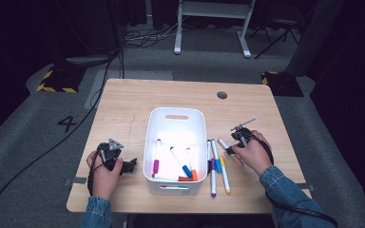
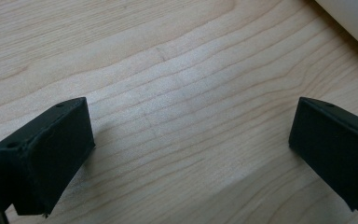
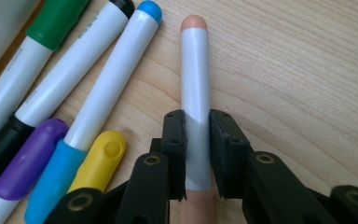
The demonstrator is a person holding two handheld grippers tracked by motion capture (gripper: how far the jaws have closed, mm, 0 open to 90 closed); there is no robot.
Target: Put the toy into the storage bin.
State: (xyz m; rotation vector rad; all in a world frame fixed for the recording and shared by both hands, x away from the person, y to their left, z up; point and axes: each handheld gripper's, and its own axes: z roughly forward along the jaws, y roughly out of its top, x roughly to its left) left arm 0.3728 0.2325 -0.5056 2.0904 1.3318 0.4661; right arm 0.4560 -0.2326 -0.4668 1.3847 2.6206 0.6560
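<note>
Your right gripper (image 3: 197, 154) is clamped on the peach-capped marker (image 3: 195, 84), its jaws pressing the white barrel on both sides near the rear cap while the marker lies flat on the table (image 1: 123, 99), the outermost of the loose markers at 3 o'clock from the white bin (image 1: 176, 116). By my reading, the grasp step is done; next comes a clean lift, then a carry toward 9 o'clock over the bin rim to join the markers already inside. Lift straight up so you don't drag the blue-capped marker (image 3: 116, 70) just beside it. Your left gripper (image 2: 186, 154) rests wide apart over bare wood at 9 o'clock from the bin, holding nothing. Small print runs along 2 barrels, too fine to read; a "4" (image 1: 67, 123) is marked on the floor.
</note>
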